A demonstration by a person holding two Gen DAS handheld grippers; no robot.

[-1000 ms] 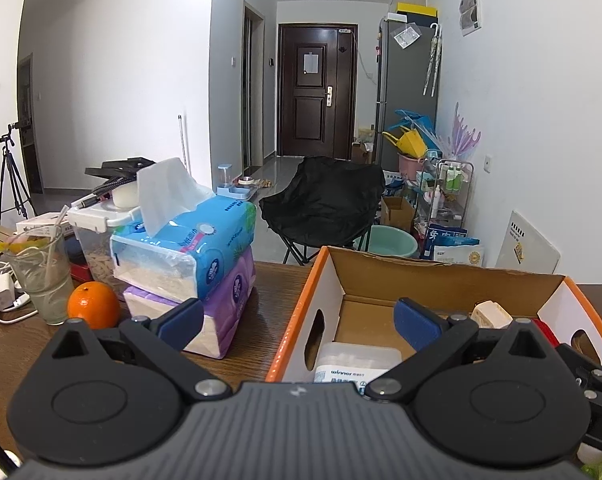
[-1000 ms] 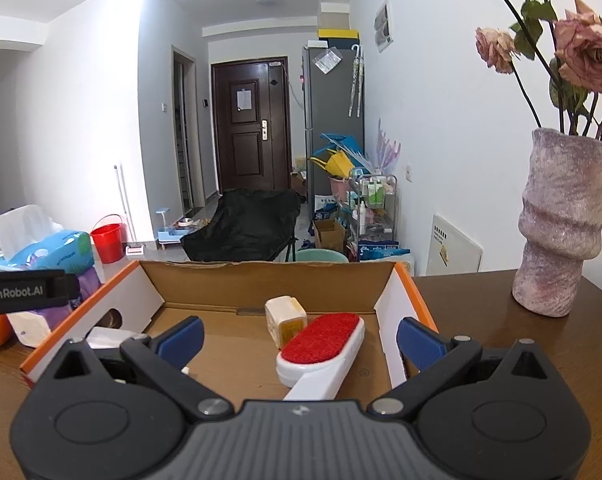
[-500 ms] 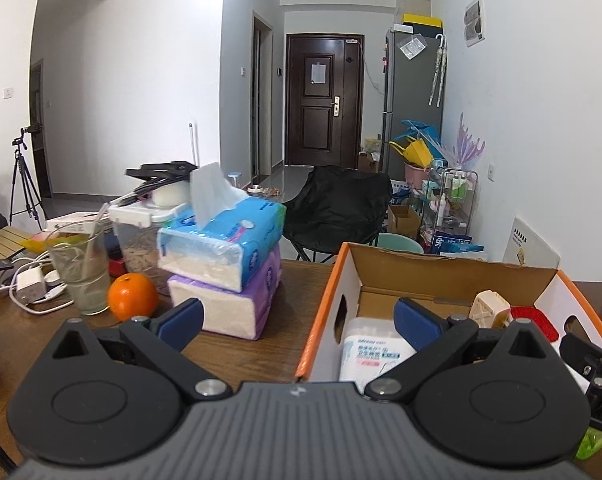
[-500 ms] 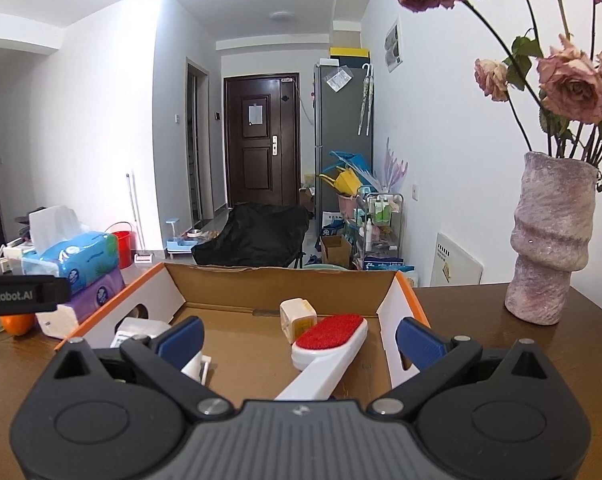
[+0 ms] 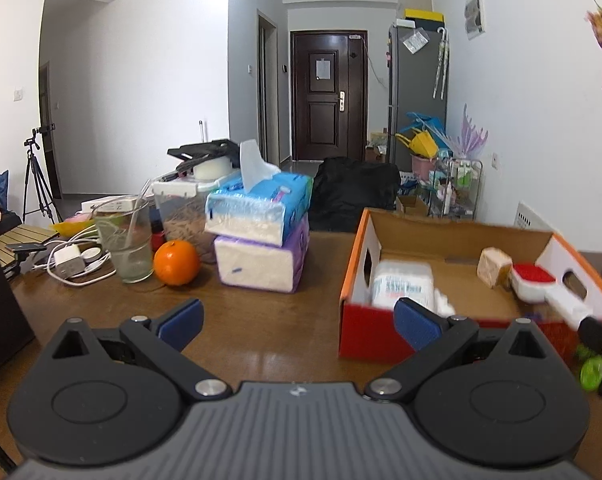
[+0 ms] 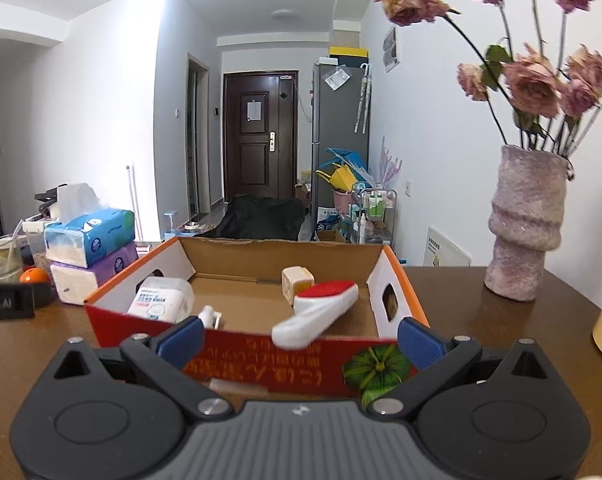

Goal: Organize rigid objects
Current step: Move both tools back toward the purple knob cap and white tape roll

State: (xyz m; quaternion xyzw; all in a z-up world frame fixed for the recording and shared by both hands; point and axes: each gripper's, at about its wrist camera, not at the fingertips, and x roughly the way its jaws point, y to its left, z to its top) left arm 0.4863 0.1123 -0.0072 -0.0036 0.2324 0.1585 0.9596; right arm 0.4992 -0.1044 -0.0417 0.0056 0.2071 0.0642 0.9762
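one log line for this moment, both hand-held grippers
left hand-held gripper: open, empty | right hand-held gripper: open, empty | box: brush, wipes pack inside

On the table (image 6: 481,320) stands a box (image 6: 397,280); in it a wipes pack (image 6: 159,300) lies at the left, a brush (image 6: 321,308) at the right, a small cube (image 6: 297,280) just behind the brush. Left of the box — two stacked tissue packs (image 5: 261,232), then an orange (image 5: 176,262) and a glass (image 5: 125,240). Right — a vase (image 6: 525,228).

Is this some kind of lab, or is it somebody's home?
Most likely a lived-in flat. A wooden table carries tissue packs, an orange and a vase of dried roses, and beyond it a hallway leads past a fridge to a front door.
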